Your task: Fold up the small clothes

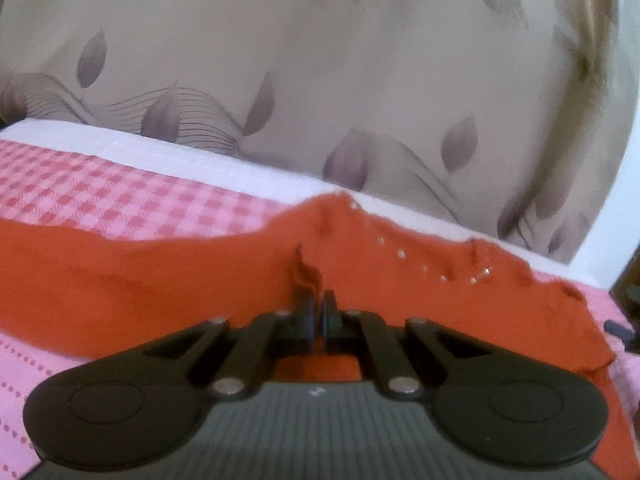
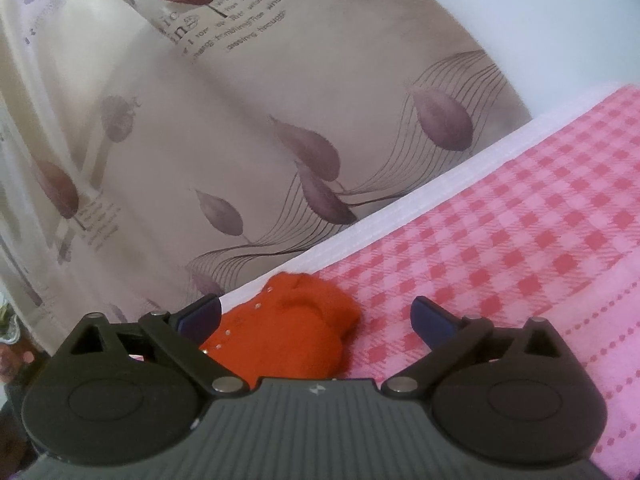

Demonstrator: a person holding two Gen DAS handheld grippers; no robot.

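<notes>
- In the left wrist view the left gripper (image 1: 318,322) sits nearest, at 6 o'clock, its jaws pinched together on a small upturned tuck of the orange garment (image 1: 192,280); the pinch looks meant to anchor or lift that edge for a fold.
- Past the fingers the garment spreads from 9 o'clock to 4 o'clock, with a curved line of pale studs (image 1: 424,264) near 2 o'clock.
- In the right wrist view the right gripper (image 2: 316,320) hangs with its jaws spread wide, neither blue pad (image 2: 202,312) pressing on anything; it holds nothing.
- Between those pads, left of centre, lies a bunched end of the garment, probably set down there to rest.
- The garment lies on a pink checked bedspread (image 2: 520,232) with a white border.
- Farthest, around 12 o'clock, hangs a beige leaf-print curtain (image 2: 280,120).
</notes>
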